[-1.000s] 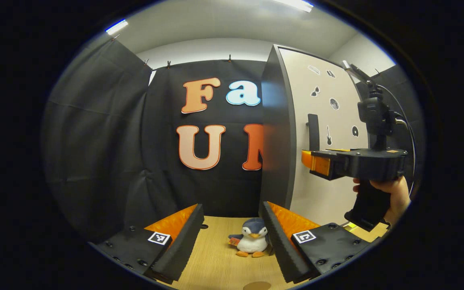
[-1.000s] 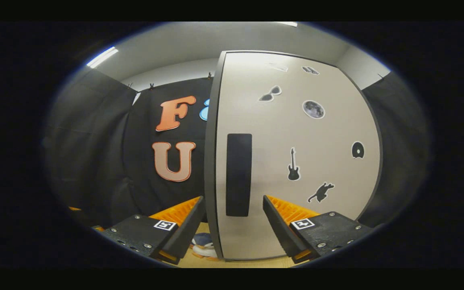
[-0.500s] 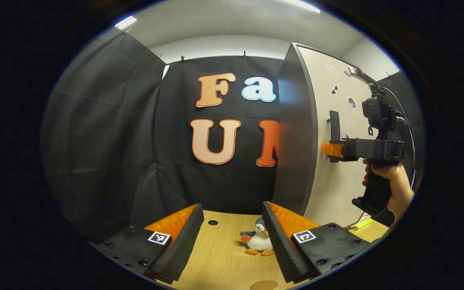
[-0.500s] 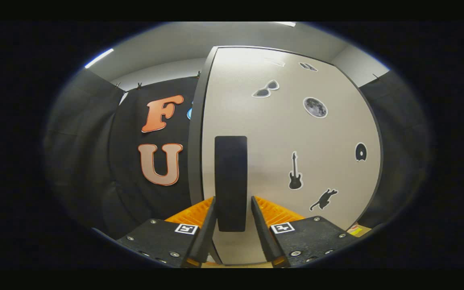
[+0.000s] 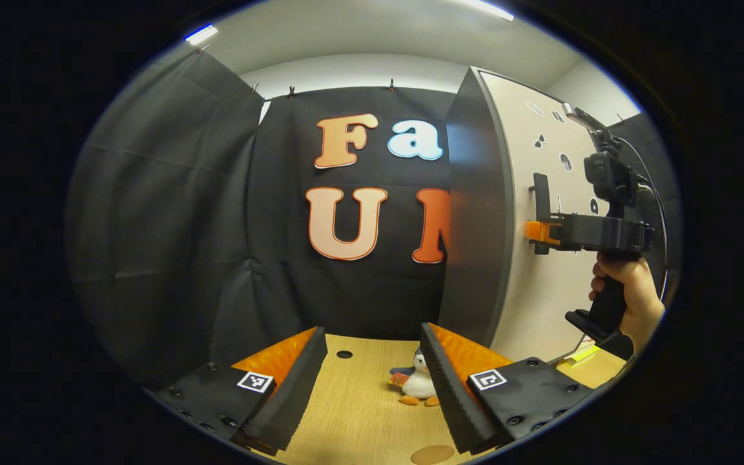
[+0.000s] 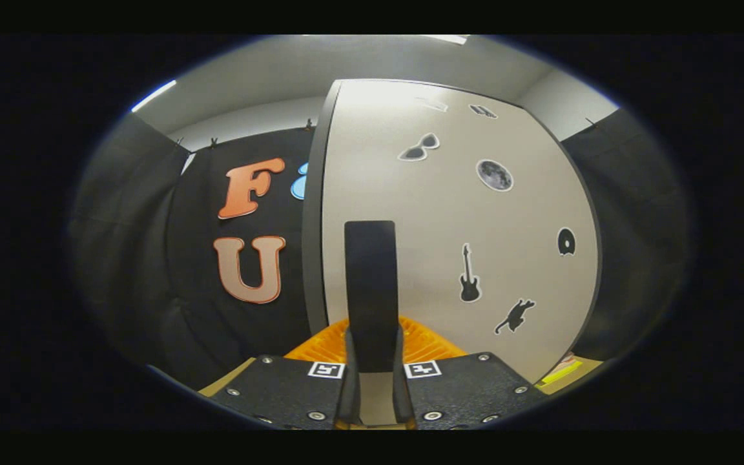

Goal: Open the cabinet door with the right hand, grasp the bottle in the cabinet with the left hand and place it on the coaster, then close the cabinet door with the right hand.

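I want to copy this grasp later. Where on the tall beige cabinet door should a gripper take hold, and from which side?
Grip the black vertical bar handle near the tall beige cabinet door's left edge, at its lower part, coming straight at the door's front. The bar is narrow and stands off the panel, so fingers fit on both sides, as the right gripper shows, closed on it.

Ceiling lights [image 5: 483, 6] give even, bright light; edges bend strongly, and the right gripper view is slightly soft.
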